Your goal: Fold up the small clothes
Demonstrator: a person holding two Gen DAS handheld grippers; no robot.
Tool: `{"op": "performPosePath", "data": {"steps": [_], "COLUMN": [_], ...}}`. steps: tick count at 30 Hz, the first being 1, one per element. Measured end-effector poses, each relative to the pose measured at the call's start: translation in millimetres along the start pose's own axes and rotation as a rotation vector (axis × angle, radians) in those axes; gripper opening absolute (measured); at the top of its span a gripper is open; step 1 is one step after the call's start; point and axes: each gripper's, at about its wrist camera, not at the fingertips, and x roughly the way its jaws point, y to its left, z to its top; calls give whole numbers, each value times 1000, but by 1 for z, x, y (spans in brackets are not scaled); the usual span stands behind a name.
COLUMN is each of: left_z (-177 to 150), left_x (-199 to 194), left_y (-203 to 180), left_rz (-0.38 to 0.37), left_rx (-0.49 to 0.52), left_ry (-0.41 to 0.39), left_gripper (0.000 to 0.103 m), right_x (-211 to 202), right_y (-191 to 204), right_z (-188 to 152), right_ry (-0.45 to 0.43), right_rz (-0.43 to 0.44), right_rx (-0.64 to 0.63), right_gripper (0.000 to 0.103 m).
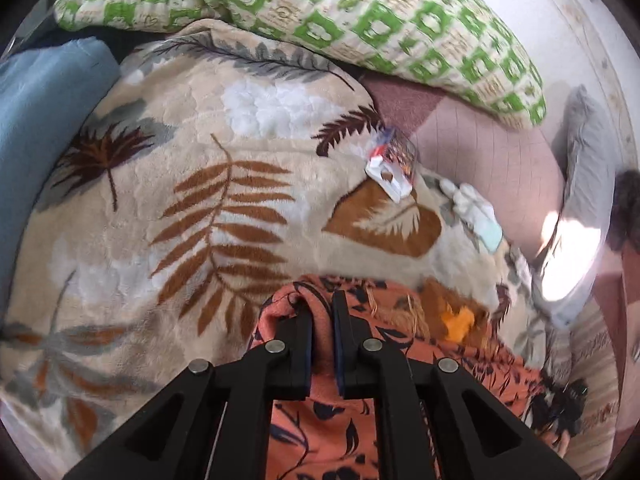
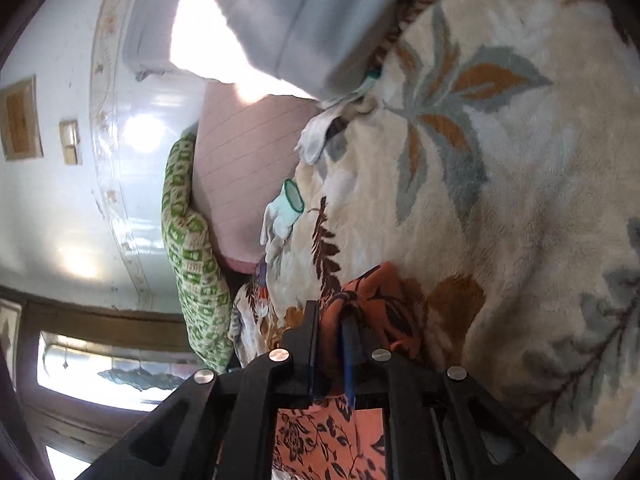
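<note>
Left claw (image 1: 322,308): jaws nearly together, pinching a bunched fold of the orange garment (image 1: 332,432); the cloth runs back under the claw and off to its right. Right claw (image 2: 330,320): likewise clamped on a gathered fold of the same garment (image 2: 320,440), rest hanging below it. Fabric thin, soft, dark floral print. Long axis unclear, too crumpled. Beyond both claws: plush cream blanket (image 1: 168,208) with leaf pattern, white gloves (image 1: 472,208), green-patterned pillow (image 1: 360,12).

My right tongs (image 2: 330,320): clamped on orange floral garment (image 2: 376,292) | below: cream leaf-print blanket (image 2: 500,200) | beside blanket edge: pale glove (image 2: 282,216) | left: green patterned pillow (image 2: 192,256)
</note>
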Motion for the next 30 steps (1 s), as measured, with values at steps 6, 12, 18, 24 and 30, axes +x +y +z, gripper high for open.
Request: {"op": "performPosePath", "data": {"steps": [6, 12, 18, 24, 30], "left_z": [-12, -37, -101, -194, -203], "left_x": [-11, -33, -112, -91, -37], "left_y": [17, 20, 9, -44, -41], "left_rz": [-137, -70, 182, 189, 283], "left_rx": [-68, -94, -90, 6, 13], "left_ry": [-145, -299, -645, -589, -438], "left_gripper": [25, 37, 71, 71, 71], "right_x": [-5, -59, -39, 61, 142], "right_y": [-13, -12, 72, 118, 90], "right_z": [6, 0, -47, -138, -183], "right_ry": [-57, -257, -96, 197, 297], "right_rz": [64, 234, 6, -239, -454], "right_rx": [-13, 10, -370, -671, -770], "right_gripper": [18, 89, 82, 44, 39]}}
